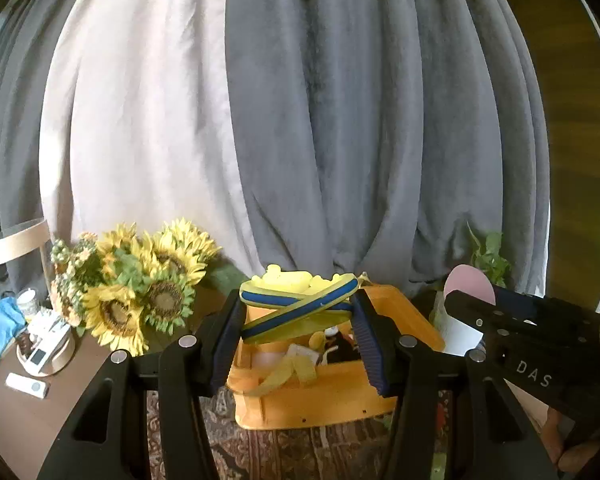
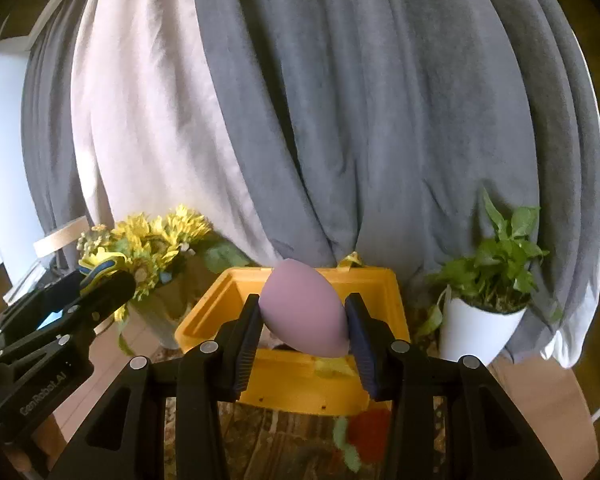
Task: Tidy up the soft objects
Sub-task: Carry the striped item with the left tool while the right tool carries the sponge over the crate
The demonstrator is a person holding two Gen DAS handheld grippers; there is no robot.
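Yellow-and-blue strap [image 1: 298,307] pinched in the left claw [image 1: 298,336]; the right claw [image 2: 305,338] squeezes a pink sponge [image 2: 304,312], both above the yellow bin [image 2: 384,280].

Left gripper [image 1: 298,332]: jaws part-way apart, ribbed blue pads pressed on either side of a yellow-and-blue strap [image 1: 300,306], held raised over the near half of the orange bin [image 1: 320,404], pointing slightly downward. Right gripper [image 2: 304,330]: jaws clamped on a pink egg-shaped sponge [image 2: 304,312], likewise above the bin's near edge and tilted slightly downward. The two grippers sit side by side before the bin, left beside right.
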